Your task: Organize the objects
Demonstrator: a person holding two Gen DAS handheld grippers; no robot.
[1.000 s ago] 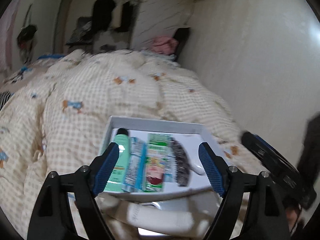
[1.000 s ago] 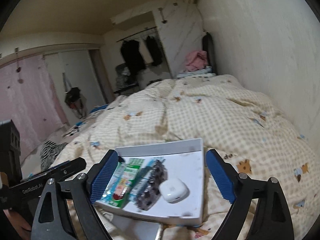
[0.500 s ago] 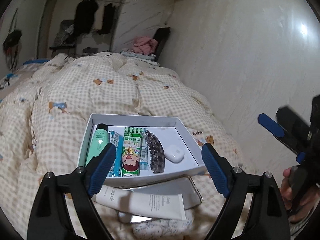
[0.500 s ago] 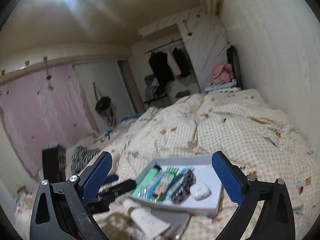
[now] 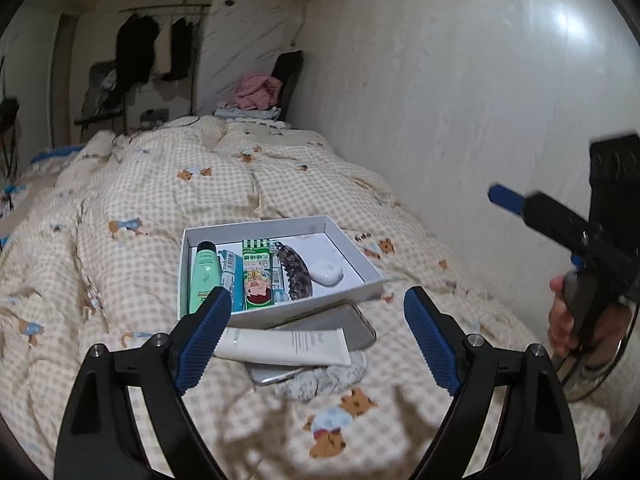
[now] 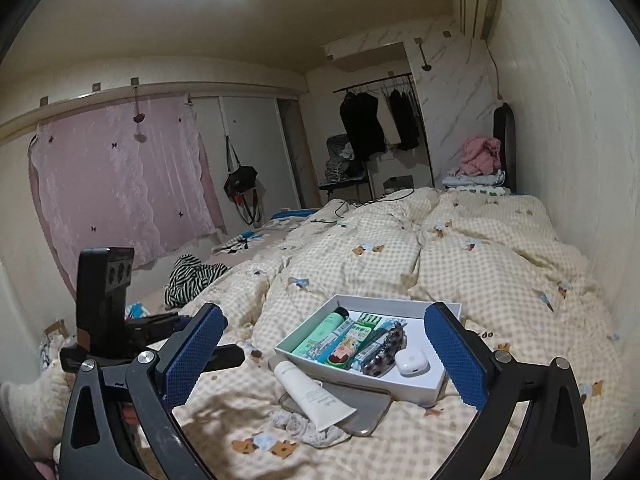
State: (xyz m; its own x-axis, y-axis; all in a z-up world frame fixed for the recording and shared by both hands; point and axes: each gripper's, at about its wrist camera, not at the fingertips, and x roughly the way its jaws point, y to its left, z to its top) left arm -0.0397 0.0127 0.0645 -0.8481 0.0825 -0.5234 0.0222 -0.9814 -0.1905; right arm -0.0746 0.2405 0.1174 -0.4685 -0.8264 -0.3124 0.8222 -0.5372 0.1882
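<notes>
Both tools, left tool (image 5: pixel 316 336) and right tool (image 6: pixel 322 356), have just spread wide, empty, pulled back; the tube (image 5: pixel 284 346) at the box's (image 5: pixel 352 292) 6 o'clock remains unsorted.

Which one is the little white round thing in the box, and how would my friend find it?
Look at the bed with the checked teddy-bear quilt, then at the shallow white box lying on it. Inside, at the end nearest the wall, sits the white earbud case, beside the dark hair claw. It is the only smooth, rounded, pebble-like thing there; the others are long tubes and packets.
</notes>
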